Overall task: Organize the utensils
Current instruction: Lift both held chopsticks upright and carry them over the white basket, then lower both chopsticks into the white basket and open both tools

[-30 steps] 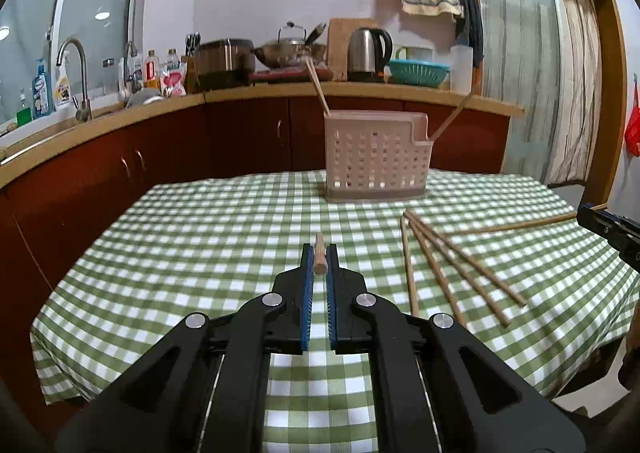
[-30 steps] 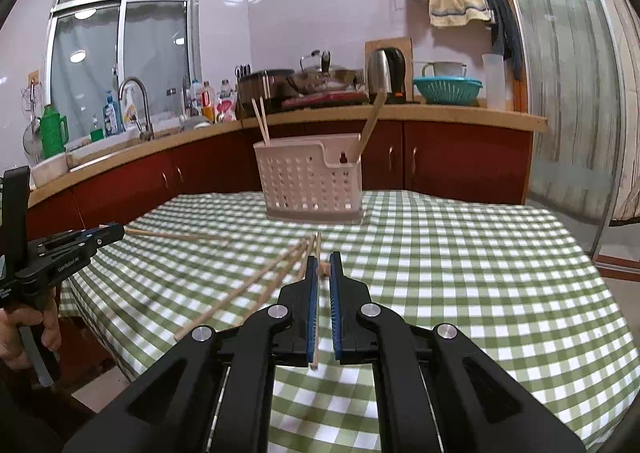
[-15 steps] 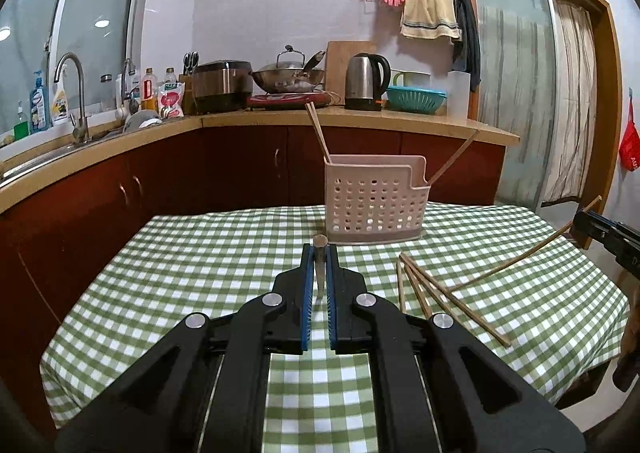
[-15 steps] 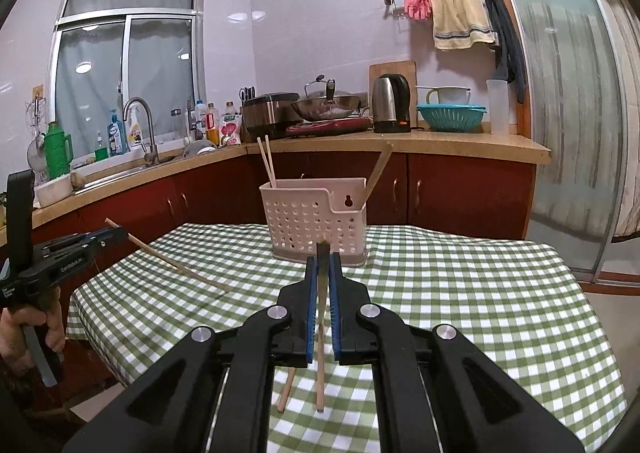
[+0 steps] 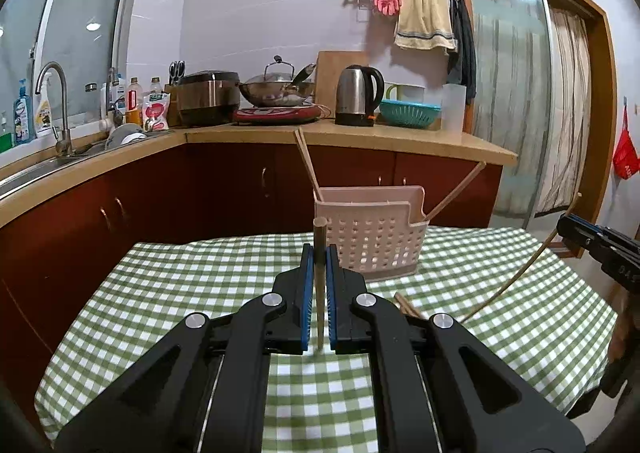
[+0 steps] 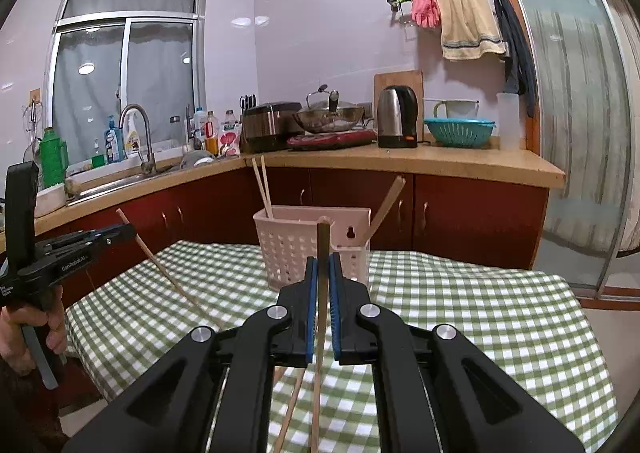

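Note:
A pale perforated utensil basket point(image 5: 370, 237) stands on the green checked table point(image 5: 160, 293), with chopsticks leaning in it; it also shows in the right wrist view point(image 6: 296, 245). My left gripper point(image 5: 319, 261) is shut on a wooden chopstick point(image 5: 320, 237), held upright above the table, in front of the basket. My right gripper point(image 6: 323, 273) is shut on another chopstick point(image 6: 323, 245), also upright and lifted. Each gripper shows in the other's view: the right one point(image 5: 592, 241) with its chopstick point(image 5: 520, 277), the left one point(image 6: 80, 245) with its chopstick point(image 6: 168, 277).
More loose chopsticks lie on the table point(image 5: 404, 305), partly hidden by the gripper, and below the right gripper point(image 6: 294, 405). A counter point(image 6: 400, 161) behind the table carries a kettle point(image 5: 358, 95), wok, rice cooker and a sink point(image 6: 120, 181).
Both grippers have lifted off the table with their chopsticks and tilted them from lying flat to upright. The view has risen and the basket looks closer.

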The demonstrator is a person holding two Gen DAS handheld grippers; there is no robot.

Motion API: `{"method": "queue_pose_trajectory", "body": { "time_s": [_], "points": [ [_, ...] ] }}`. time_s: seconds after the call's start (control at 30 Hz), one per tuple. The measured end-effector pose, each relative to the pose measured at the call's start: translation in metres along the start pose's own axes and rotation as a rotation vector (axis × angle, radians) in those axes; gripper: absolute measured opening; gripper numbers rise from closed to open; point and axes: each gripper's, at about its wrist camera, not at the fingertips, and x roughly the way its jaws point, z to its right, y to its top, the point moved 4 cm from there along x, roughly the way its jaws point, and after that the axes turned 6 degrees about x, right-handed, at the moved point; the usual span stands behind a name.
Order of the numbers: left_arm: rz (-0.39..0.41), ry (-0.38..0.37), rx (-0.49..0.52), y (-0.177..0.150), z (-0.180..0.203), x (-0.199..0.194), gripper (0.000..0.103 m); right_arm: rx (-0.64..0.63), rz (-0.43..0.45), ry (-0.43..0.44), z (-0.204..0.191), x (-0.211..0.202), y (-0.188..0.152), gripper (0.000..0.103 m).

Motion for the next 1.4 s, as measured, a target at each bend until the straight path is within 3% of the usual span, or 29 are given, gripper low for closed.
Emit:
{"method": "queue_pose_trajectory", "body": {
  "time_s": [0.27,0.5,0.8,0.97,1.13,1.4],
  "points": [
    [0.030,-0.038,-0.032,0.029,-0.007,0.009,0.007,0.014,0.034,0.031,0.001,0.013,0.026,0.007],
    [0.110,-0.072,-0.012,0.078,-0.007,0.014,0.007,-0.013,0.122,0.051,-0.003,0.020,0.068,0.007],
    [0.267,-0.035,0.021,0.158,-0.007,0.037,0.007,-0.034,0.200,0.057,0.000,0.049,0.116,0.007],
    [0.299,-0.019,0.001,0.186,-0.010,0.065,0.007,-0.037,0.198,0.049,0.005,0.076,0.124,0.007],
    [0.268,-0.028,-0.007,0.182,-0.006,0.104,0.007,-0.031,0.157,0.036,0.013,0.106,0.115,0.007],
    [0.149,-0.072,-0.002,0.131,0.006,0.159,0.007,-0.004,0.049,0.034,0.022,0.144,0.078,0.007]
  ]
}}
